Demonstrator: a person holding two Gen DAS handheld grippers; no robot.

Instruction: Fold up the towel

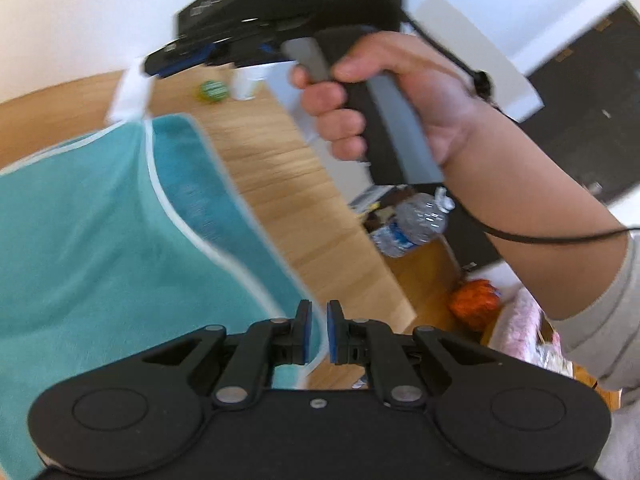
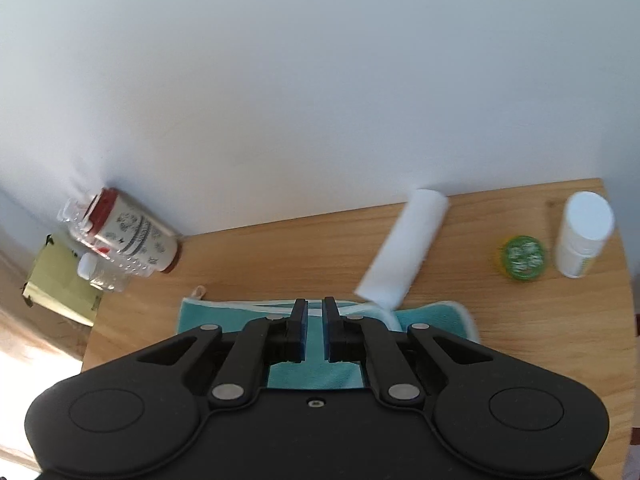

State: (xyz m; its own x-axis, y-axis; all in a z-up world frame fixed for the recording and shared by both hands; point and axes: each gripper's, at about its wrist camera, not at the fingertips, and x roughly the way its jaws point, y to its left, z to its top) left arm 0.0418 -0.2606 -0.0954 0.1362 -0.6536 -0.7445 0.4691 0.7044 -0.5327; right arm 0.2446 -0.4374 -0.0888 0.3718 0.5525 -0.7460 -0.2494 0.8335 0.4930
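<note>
Left wrist view: the teal towel (image 1: 100, 240) is seen partly lifted off the wooden worktop (image 1: 280, 184), one white-trimmed corner being raised by the right gripper (image 1: 154, 70), whose jaws are clenched on a white tag at that corner. A fold is judged to be in progress, the raised edge being carried over the layer that lies flat. The left gripper (image 1: 316, 332) is held at the towel's near edge; cloth shows between its jaws, which stand nearly closed, but a grasp cannot be confirmed. Next, the raised corner would need to be aligned with the opposite edge and lowered.
</note>
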